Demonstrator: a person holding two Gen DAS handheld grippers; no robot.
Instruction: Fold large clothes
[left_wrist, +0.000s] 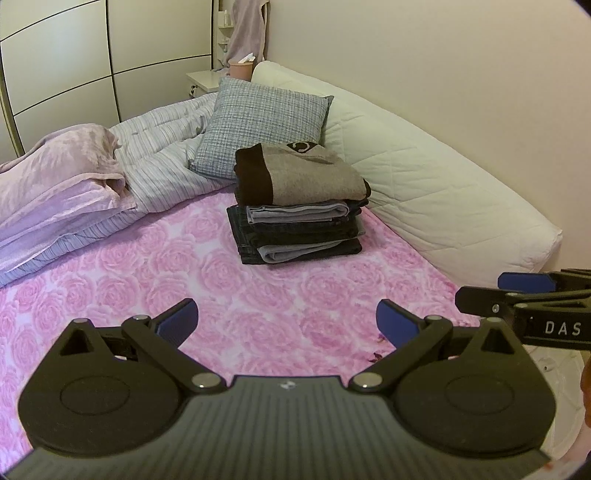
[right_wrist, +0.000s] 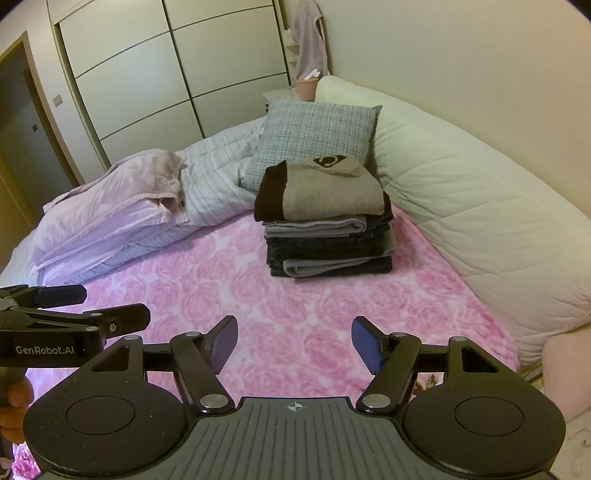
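A stack of folded clothes (left_wrist: 299, 206) (right_wrist: 327, 221) sits on the pink rose-print bed (left_wrist: 177, 266) (right_wrist: 207, 273), topped by a grey and dark brown sweater (left_wrist: 306, 173) (right_wrist: 325, 192). My left gripper (left_wrist: 287, 323) hovers open over the sheet, well short of the stack, holding nothing. My right gripper (right_wrist: 293, 341) is open too and empty, also short of the stack. Each gripper shows in the other's view: the right gripper (left_wrist: 480, 291) at the right edge, the left gripper (right_wrist: 114, 306) at the left edge.
A checked grey cushion (left_wrist: 262, 122) (right_wrist: 314, 136) leans behind the stack. A white quilted bolster (left_wrist: 424, 173) (right_wrist: 472, 206) runs along the wall on the right. A striped duvet (left_wrist: 166, 158) and pink blanket (left_wrist: 62, 166) (right_wrist: 110, 199) are heaped at left. A wardrobe (right_wrist: 166, 74) stands beyond.
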